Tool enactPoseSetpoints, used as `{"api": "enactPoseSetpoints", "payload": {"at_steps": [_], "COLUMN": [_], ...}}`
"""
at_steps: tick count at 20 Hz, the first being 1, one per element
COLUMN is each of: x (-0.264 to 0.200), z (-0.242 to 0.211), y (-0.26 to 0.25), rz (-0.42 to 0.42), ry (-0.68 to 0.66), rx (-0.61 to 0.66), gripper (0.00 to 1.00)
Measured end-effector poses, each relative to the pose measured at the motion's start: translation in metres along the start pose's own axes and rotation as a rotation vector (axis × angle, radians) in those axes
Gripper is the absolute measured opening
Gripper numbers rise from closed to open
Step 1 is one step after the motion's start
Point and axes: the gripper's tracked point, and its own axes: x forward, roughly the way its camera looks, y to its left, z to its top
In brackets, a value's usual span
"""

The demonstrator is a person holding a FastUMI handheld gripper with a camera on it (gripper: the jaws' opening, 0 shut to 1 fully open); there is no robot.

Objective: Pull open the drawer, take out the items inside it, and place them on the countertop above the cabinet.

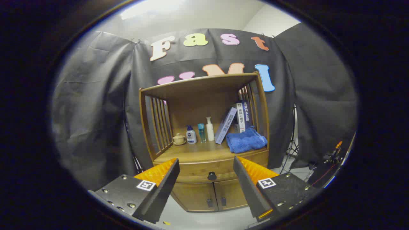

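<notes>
I see my gripper (206, 179) low in the middle of the frame. Its two fingers (166, 182) are spread wide apart and hold nothing. They are dark on the inner side and bright orange and ridged on the outer side.

Between the fingers, well beyond them, is the drawer (204, 169). It is shut. It is smooth brown wood with a small round black knob (212, 176) in the middle. Nothing stands between the fingers and the knob. Under the drawer are two little cabinet doors (207, 195) with dark handles.

Above the drawer is the countertop (191, 153), a flat wood shelf with slatted sides and a roof. Lots of things sit on it. At the left is a small cream pot with a lid (179, 139). Next to it stand a white bottle with a blue label (191, 135), a thin teal bottle (201, 132) and a tall white pump bottle (210, 128). Books (235, 121) lean to the right of the bottles. A soft, fluffy blue towel (246, 140) lies folded at the right, in front of the books.

Wrinkly dark cloth (96, 111) hangs behind everything.
</notes>
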Motion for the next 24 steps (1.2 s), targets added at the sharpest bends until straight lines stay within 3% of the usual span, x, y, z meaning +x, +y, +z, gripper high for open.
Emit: {"api": "enactPoseSetpoints", "payload": {"at_steps": [10,24], "x": [0.001,0.028], "z": [-0.008,-0.011], "y": [0.006,-0.035], "rz": [0.008,-0.054], "ry": [-0.001,-0.061], "rx": [-0.037,-0.034], "gripper": [1.00,1.00]}}
